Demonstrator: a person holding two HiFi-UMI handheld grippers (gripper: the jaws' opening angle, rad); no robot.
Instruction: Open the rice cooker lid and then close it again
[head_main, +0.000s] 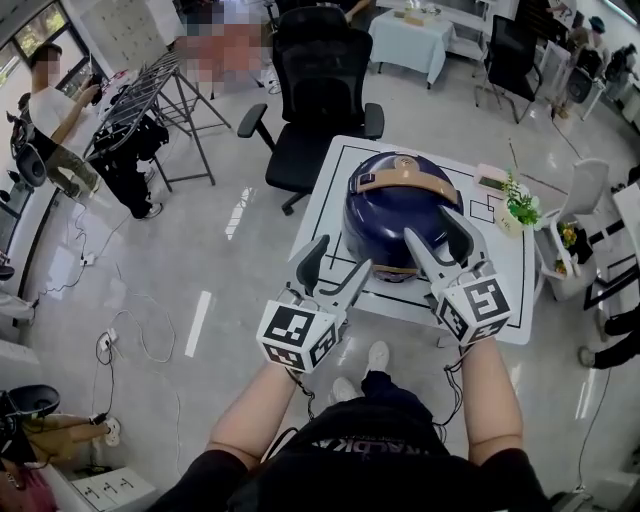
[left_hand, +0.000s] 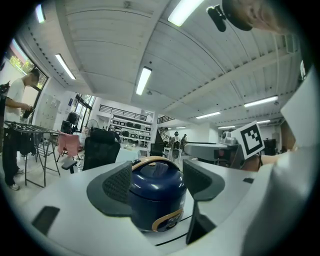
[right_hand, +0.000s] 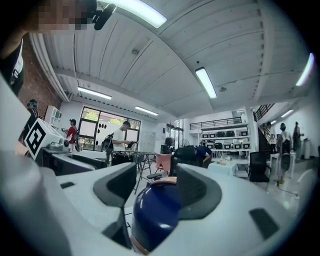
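Left claw (head_main: 340, 258), right claw (head_main: 431, 226): side by side, jaws apart

Right gripper (right_hand: 157, 187) has its jaws wide apart. Dark blue rice cooker (right_hand: 152, 219) shows in the gap between them, lid shut, tan handle (right_hand: 163, 181) across the top

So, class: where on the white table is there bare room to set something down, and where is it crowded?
Free: the strip of table between the rice cooker and its left edge. Tighter: the gap between cooker and potted plant on the right. Crowded: the near side, where the left tool and right tool hover.
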